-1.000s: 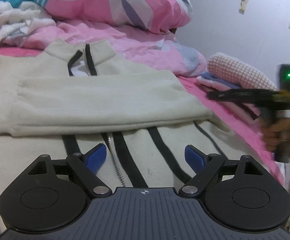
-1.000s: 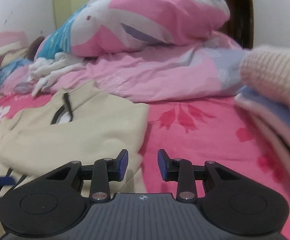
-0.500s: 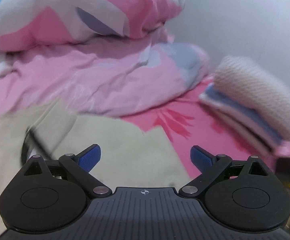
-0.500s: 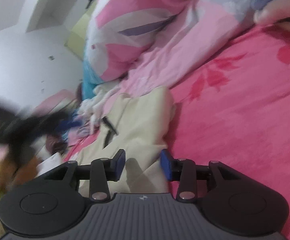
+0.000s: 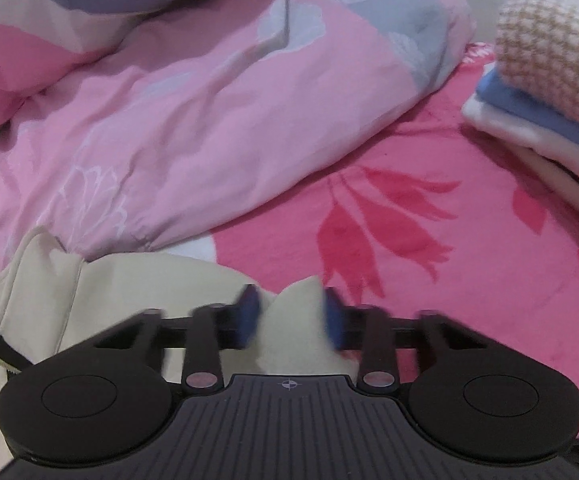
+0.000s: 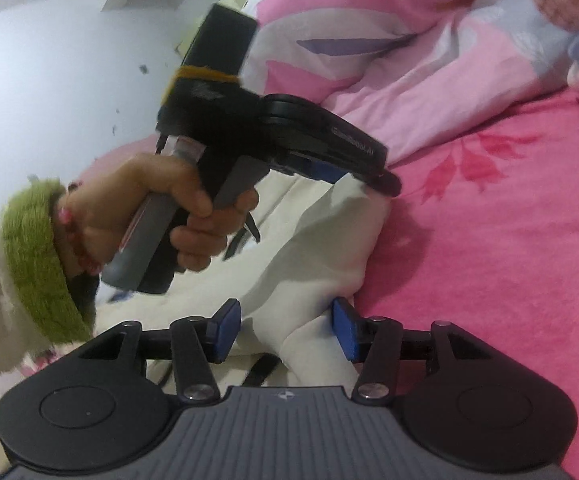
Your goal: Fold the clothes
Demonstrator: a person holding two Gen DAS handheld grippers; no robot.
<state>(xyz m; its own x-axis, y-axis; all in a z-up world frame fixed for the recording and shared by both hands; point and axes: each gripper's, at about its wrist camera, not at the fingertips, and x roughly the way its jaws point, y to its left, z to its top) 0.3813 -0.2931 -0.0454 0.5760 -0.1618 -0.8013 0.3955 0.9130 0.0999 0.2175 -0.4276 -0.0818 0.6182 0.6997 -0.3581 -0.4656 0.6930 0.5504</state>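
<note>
Closing on a corner of the cream jacket, the left gripper had swung from the hem, where it hung wide a second before, to the far edge near the quilt; I judge a fold was about to start. The right gripper was opening astride the same edge, pads not pressing. No containers showed; the jacket lay on the bed, apart from the folded pile.

Faint, possibly "GenRobot.AI" lettering along the left gripper body.
</note>
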